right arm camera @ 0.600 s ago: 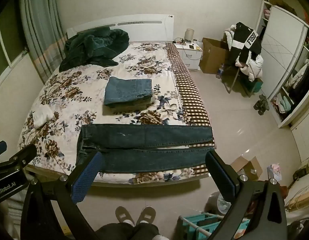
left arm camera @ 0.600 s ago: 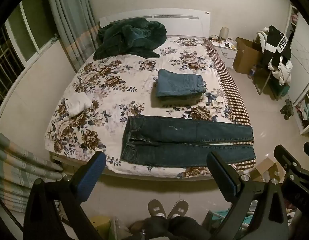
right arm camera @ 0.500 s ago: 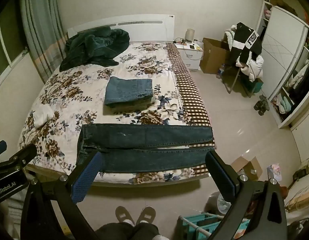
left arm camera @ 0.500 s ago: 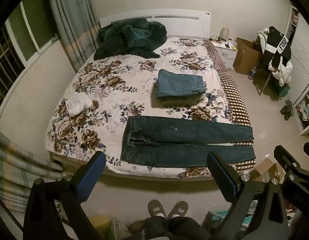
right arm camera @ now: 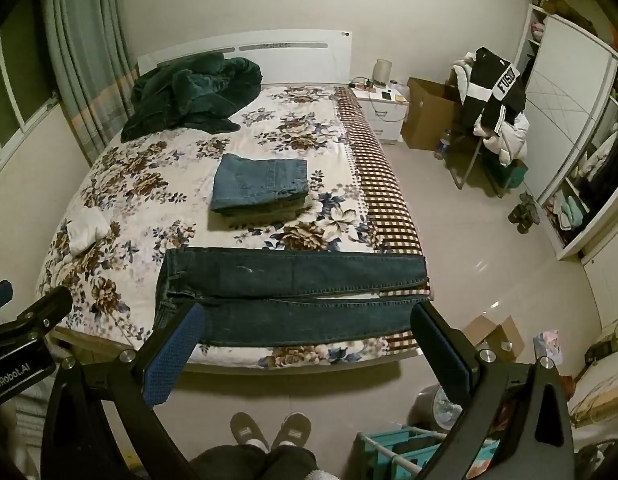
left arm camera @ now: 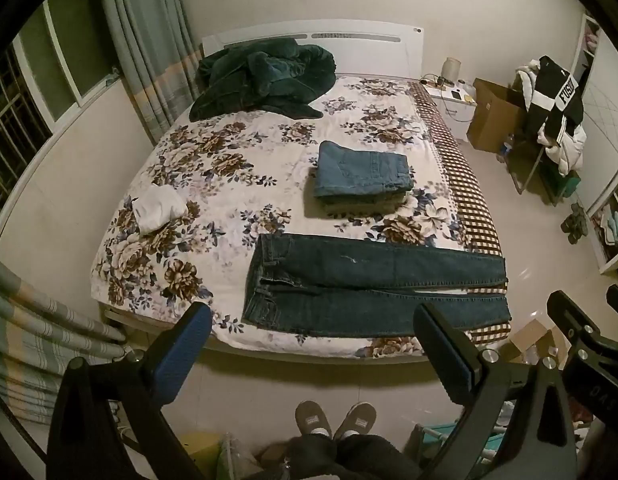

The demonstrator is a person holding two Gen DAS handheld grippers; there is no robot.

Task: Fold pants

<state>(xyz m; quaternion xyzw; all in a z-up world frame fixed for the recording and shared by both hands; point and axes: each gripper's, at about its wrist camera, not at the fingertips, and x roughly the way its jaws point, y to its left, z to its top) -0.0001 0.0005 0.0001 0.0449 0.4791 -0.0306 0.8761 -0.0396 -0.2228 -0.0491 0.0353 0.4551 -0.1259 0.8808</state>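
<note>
Dark blue jeans [left arm camera: 373,286] lie flat across the foot of the flowered bed [left arm camera: 229,168], waist to the left, legs reaching right to the bed's edge; they also show in the right wrist view [right arm camera: 293,296]. My left gripper [left arm camera: 311,344] is open and empty, held above the floor in front of the bed. My right gripper [right arm camera: 305,340] is open and empty, also short of the bed, apart from the jeans.
A stack of folded lighter jeans [left arm camera: 361,174] sits mid-bed. A white garment [left arm camera: 157,208] lies at the left, a dark green blanket [left arm camera: 265,76] at the headboard. Curtains [left arm camera: 29,340] hang left. Boxes [right arm camera: 493,336], a chair with clothes [right arm camera: 493,108] and a wardrobe [right arm camera: 581,140] stand right.
</note>
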